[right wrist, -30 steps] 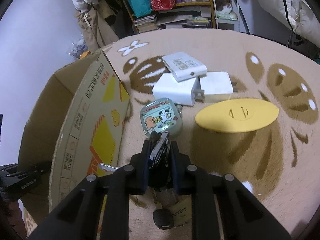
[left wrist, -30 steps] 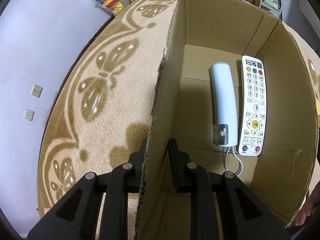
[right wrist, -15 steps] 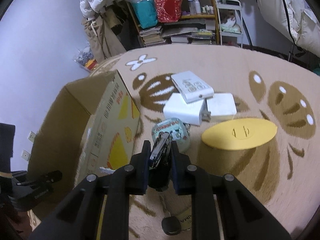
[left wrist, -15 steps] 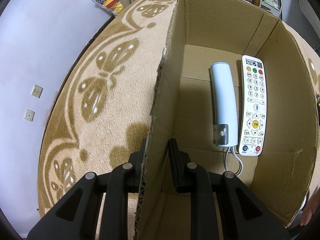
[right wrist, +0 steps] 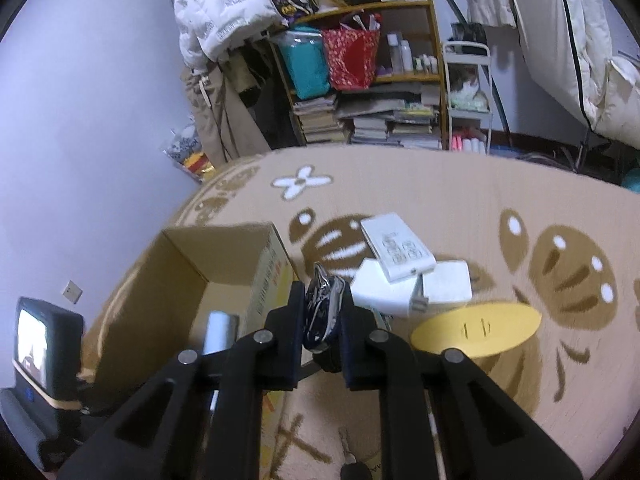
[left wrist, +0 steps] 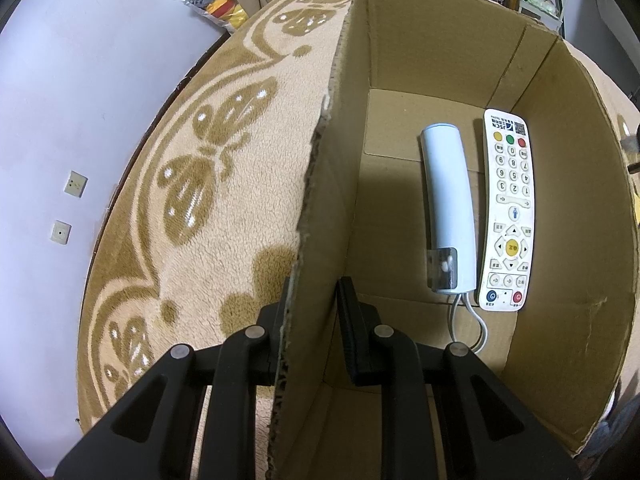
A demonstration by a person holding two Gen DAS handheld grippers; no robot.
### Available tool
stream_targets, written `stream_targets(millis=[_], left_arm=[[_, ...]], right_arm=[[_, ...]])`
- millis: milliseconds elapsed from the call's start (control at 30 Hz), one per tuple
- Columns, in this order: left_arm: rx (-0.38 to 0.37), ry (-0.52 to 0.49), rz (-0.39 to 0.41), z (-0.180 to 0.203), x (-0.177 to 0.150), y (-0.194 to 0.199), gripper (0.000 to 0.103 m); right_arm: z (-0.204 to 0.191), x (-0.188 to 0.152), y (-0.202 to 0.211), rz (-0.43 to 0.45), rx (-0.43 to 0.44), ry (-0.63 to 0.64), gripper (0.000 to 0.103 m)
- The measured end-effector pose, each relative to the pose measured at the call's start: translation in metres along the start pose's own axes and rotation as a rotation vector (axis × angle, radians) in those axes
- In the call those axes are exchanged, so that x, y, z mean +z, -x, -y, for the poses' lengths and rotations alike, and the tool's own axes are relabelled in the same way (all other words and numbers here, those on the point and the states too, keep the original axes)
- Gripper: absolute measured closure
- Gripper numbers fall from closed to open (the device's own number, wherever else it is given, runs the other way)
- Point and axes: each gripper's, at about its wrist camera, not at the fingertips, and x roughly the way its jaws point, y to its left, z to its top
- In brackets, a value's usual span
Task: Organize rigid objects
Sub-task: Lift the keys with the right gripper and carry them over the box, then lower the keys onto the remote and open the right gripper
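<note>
Left wrist view: the left gripper [left wrist: 314,304] pinches the cardboard box [left wrist: 568,216] wall; a remote control [left wrist: 509,208] and white handset [left wrist: 448,208] lie inside. Right wrist view: the right gripper [right wrist: 322,312] clamps a key bunch [right wrist: 322,308] above the carpet [right wrist: 520,192], beside the box.

I see a beige carpet [right wrist: 460,200] with brown patterns. On it stand a cardboard box [right wrist: 176,280] at lower left, white adapters [right wrist: 400,284] at centre, and a yellow oval plate [right wrist: 476,326] beside them.
</note>
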Motion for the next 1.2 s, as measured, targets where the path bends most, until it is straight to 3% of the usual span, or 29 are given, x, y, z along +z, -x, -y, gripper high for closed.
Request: stream_targets(millis=[300, 567, 933, 1200], left_arm=[[-0.002, 0.001, -0.001, -0.001, 0.001, 0.001, 0.084], [-0.001, 0.000, -0.002, -0.001, 0.002, 0.001, 0.084], [-0.002, 0.002, -0.002, -0.001, 0.002, 0.000, 0.084], [-0.006, 0.004, -0.003, -0.002, 0.001, -0.001, 0.083]], right_arm=[[-0.024, 0.033, 0.013, 0.070, 0.036, 0.055, 0.087], [-0.055, 0.043, 0.010, 0.086, 0.105, 0.105, 0.087], [-0.084, 0.023, -0.019, 0.002, 0.125, 0.159, 0.087], [-0.084, 0.006, -0.036, -0.065, 0.146, 0.147, 0.091]])
